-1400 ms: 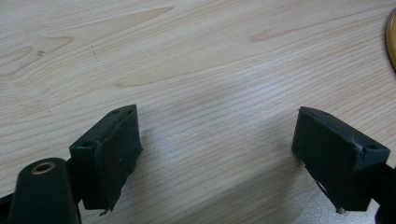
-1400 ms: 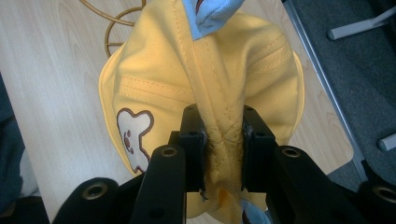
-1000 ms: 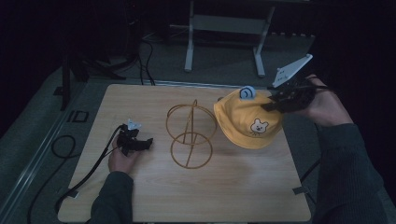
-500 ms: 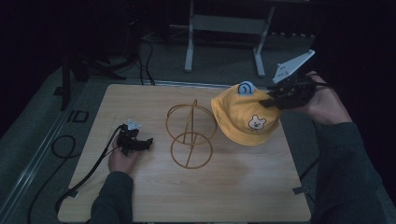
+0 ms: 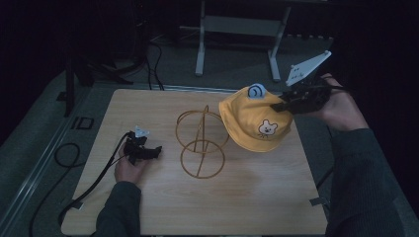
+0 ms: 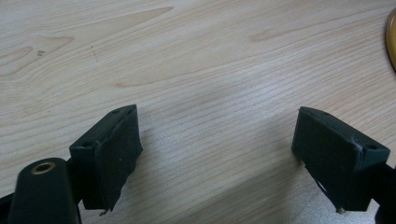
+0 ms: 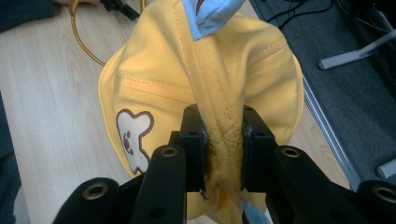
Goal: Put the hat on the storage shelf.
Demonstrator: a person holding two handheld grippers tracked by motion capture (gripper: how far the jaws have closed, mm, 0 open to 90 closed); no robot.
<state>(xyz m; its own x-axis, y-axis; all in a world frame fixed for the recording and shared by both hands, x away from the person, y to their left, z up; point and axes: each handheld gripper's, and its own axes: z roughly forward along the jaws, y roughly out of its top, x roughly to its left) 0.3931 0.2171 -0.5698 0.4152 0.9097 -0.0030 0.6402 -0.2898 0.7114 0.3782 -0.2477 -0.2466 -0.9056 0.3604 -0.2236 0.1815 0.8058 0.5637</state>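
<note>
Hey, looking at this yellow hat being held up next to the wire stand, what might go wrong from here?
1. The right gripper pinches only a bunched fold of the yellow hat; the fabric might slip free if tugged.
2. The wire stand looks light, and the hat's brim hangs close to its top ring; a snag could tip or drag it.
3. The left gripper rests open on the table, apart from the stand, so nothing steadies it.

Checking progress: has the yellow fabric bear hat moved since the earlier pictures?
Yes, slightly: the yellow fabric hat has shifted left, toward the gold wire stand.
</note>
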